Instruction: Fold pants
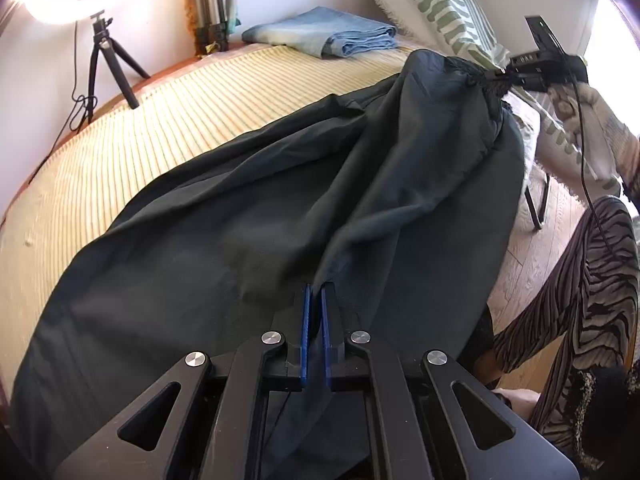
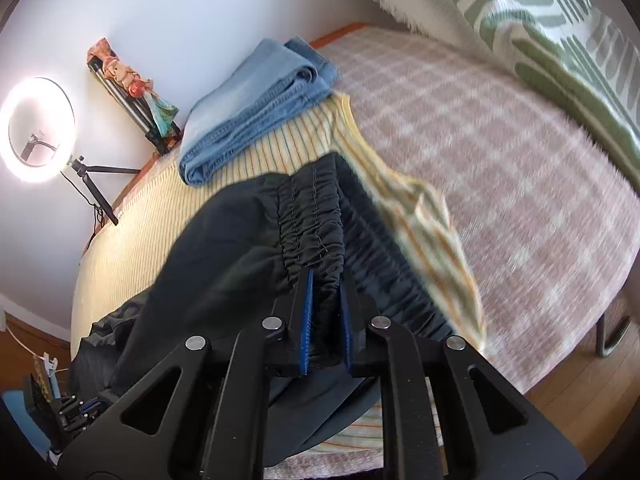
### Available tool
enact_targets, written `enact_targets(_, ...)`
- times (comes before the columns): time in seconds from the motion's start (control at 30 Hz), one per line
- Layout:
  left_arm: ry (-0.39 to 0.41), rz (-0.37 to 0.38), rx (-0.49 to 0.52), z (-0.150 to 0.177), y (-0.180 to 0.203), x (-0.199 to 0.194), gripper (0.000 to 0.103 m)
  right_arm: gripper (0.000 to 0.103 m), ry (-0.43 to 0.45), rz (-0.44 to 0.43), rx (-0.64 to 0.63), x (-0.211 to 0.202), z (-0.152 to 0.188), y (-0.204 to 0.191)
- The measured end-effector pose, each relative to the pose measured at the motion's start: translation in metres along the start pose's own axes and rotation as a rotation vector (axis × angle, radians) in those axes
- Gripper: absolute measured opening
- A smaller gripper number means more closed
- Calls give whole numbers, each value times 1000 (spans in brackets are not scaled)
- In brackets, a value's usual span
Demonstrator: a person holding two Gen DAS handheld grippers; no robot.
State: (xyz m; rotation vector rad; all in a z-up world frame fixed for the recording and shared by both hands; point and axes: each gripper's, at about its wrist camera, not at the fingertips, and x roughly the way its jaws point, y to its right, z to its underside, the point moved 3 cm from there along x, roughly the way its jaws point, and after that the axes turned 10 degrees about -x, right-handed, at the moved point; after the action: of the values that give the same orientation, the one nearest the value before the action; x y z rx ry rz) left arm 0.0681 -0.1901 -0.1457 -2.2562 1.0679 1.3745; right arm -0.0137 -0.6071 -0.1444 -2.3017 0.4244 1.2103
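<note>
Black, thin fabric fills both views: the pants (image 1: pixel 248 216) lie stretched across a bed covered by a yellow striped sheet (image 1: pixel 132 132).

The left wrist view shows the garment's whole length, running from the lower centre of the frame to the upper right. There the right gripper (image 1: pixel 516 74) holds the gathered waistband, and a person's zebra-patterned trouser leg (image 1: pixel 592 288) stands at the right edge over a wooden floor (image 1: pixel 516 260). The right wrist view shows none of that. It gives the elastic waistband (image 2: pixel 316 220) close up, its shirring and stitch lines clear, plus a pink checked blanket (image 2: pixel 500 168) under the yellow sheet's turned-back edge. The left gripper (image 2: pixel 86 406) appears small in the lower left corner.

Both views share the ring light (image 2: pixel 38 128) on its tripod, the folded blue jeans (image 2: pixel 256 108) at the far side of the bed, and a green-and-white patterned throw (image 2: pixel 540 20) at the upper right.

The left gripper (image 1: pixel 316 292) points steeply down, its blue-padded jaws nearly together, pinching a fold of pant fabric at their tips. The right gripper (image 2: pixel 326 280) also tilts steeply down, its jaws clamped on the bunched waistband, which fills the narrow gap between the pads.
</note>
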Motion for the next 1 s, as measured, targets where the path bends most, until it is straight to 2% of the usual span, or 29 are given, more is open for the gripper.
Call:
enact_targets(0.13, -15, 35, 27, 3, 11, -4, 3, 9, 14, 32, -63, -13, -25, 5)
enact_targets(0.3, -77, 86, 76, 13, 33, 4, 3, 9, 5, 158, -83, -15, -36, 19)
enact_targets(0.37, -83, 102, 108, 17, 42, 4, 3, 19, -3, 125, -48, -19, -27, 25)
enact_targets(0.43, -88, 104, 118, 18, 46, 5, 3, 47, -2, 123, 0, -26, -15, 33)
enact_targets(0.5, -107, 124, 97, 17, 44, 6, 4, 52, -2, 105, 23, -29, -1, 37)
enact_targets(0.57, -108, 138, 72, 16, 42, 4, 4, 52, -33, 74, 52, -24, 12, 40)
enact_targets(0.63, -84, 115, 91, 16, 41, 1, 4, 52, -43, 24, 90, -18, 19, 42)
enact_targets(0.77, -80, 87, 125, 19, 44, 4, 4, 50, -45, -3, 117, -4, 22, 39)
enact_targets(0.8, -82, 90, 130, 21, 44, 5, 4, 35, -43, -4, 110, -2, 22, 37)
enact_targets(0.87, -73, 88, 120, 21, 41, 6, 4, 26, -42, 5, 86, 2, 21, 29)
enact_targets(0.9, -71, 95, 110, 21, 40, 6, 4, 18, -38, 5, 75, 2, 21, 26)
enact_targets(1.0, -62, 119, 91, 23, 37, -1, 3, 13, -25, -6, 43, -12, 18, 16)
